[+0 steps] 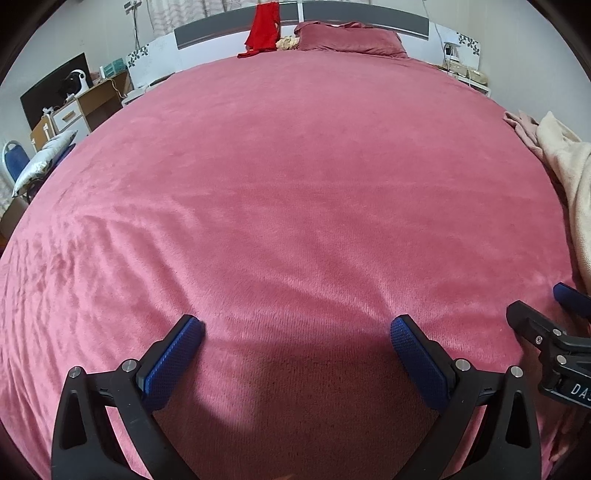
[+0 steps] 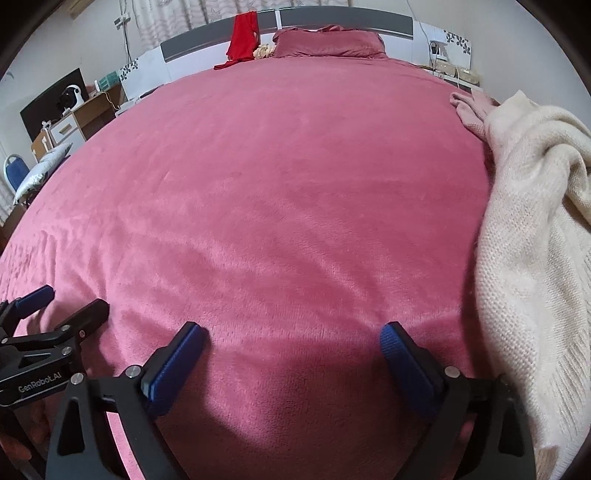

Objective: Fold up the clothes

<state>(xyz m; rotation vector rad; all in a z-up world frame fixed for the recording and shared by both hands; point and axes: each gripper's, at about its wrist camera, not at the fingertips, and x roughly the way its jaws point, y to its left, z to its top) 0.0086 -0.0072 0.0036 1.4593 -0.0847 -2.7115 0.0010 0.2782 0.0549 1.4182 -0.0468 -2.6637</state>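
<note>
Hovering side by side over the pink bedspread (image 1: 295, 184), the left gripper (image 1: 297, 338) and right gripper (image 2: 293, 341) both have jaws spread wide, gripping nothing. A cream knit sweater (image 2: 532, 229) lies heaped at the bed's right edge — just beside the right gripper — partly covering a pink garment (image 2: 474, 107). A red garment (image 1: 263, 29) hangs over the headboard (image 1: 214, 33) beside a pillow (image 1: 349, 38).

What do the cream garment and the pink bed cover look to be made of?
Cream garment: looks like a soft wool or acrylic knit; stitch rows and a fuzzy surface show, though the fibre itself is unclear. Pink bed cover: seems plush fleece or velvet, matte, with a short nap that shades in streaks.
</note>
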